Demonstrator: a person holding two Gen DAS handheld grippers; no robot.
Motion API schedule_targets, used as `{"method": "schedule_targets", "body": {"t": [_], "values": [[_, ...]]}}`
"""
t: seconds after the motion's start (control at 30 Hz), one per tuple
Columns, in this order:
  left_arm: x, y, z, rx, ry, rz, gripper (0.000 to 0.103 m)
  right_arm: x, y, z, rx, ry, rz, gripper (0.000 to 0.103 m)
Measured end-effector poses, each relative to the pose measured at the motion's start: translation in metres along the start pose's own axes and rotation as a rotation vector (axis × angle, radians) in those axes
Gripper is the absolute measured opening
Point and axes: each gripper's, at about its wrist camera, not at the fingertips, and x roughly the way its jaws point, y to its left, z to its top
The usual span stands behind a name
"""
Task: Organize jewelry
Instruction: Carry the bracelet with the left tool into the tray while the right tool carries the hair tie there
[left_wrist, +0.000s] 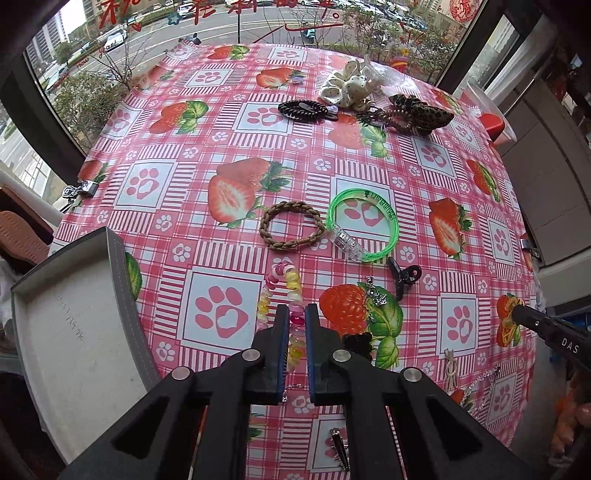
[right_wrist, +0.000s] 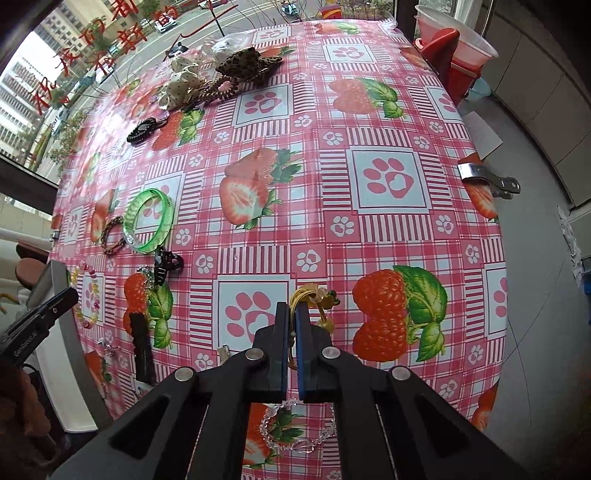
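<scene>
1. Lifting two pieces at once looks like the step in hand: the left gripper (left_wrist: 296, 314) is clamped on a pastel coil bracelet (left_wrist: 282, 291), and the right gripper (right_wrist: 292, 314) is clamped on a bunch of yellow elastic cords with amber charms (right_wrist: 314, 295).
2. The coil bracelet hangs between the left jaws over the near part of the table (left_wrist: 229, 147), just beside the grey tray (left_wrist: 74, 332) that sits at the table's near left corner. The yellow bunch hangs between the right jaws further along the near edge, well apart from the tray.
3. The next move, I judge, calls for carrying each piece over the tray's raised wall and letting go only once it hangs above the pale floor, the right one having the longer way to go.
4. Both held pieces are soft and springy; loose loops could snag on the tray wall or slip from the pads.
5. Materials left on the glossy strawberry-print tablecloth (right_wrist: 388, 184):
   - a brown braided cord bracelet (left_wrist: 291, 226), matt and round;
   - a translucent green plastic bangle (left_wrist: 360, 225) with a clear block clasp, just beside it;
   - a small black claw clip (left_wrist: 403, 277), hard and shiny;
   - a silver charm chain (left_wrist: 376, 295);
   - a clear bead chain (right_wrist: 295, 424) under the right gripper.
6. At the far edge lie a cream dotted fabric scrunchie (left_wrist: 347, 86), a black spiral hair tie (left_wrist: 303, 110) and a leopard-print clip (left_wrist: 417, 110).
</scene>
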Motion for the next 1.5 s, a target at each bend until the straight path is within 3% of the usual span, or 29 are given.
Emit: {"method": "schedule_targets", "body": {"t": [0.23, 0.57, 0.8, 1.07, 1.3, 1.5], "values": [[-0.031, 0.036, -0.017, -0.047, -0.035, 0.009, 0.014, -0.008, 0.043, 0.000, -0.042, -0.013, 0.053, 0.004], [-0.065, 0.120, -0.048, -0.177, -0.070, 0.095, 0.014, -0.013, 0.163, -0.006, -0.235, -0.007, 0.195, 0.004], [-0.069, 0.176, -0.063, -0.262, -0.079, 0.154, 0.014, -0.002, 0.264, -0.010, -0.403, 0.012, 0.304, 0.004], [-0.050, 0.219, -0.059, -0.317, -0.098, 0.199, 0.014, 0.031, 0.357, -0.016, -0.526, 0.046, 0.401, 0.003], [-0.021, 0.241, -0.052, -0.325, -0.101, 0.244, 0.014, 0.078, 0.400, -0.015, -0.544, 0.099, 0.442, 0.003], [-0.002, 0.246, -0.055, -0.312, -0.078, 0.286, 0.014, 0.116, 0.404, -0.010, -0.503, 0.151, 0.427, 0.003]]}}
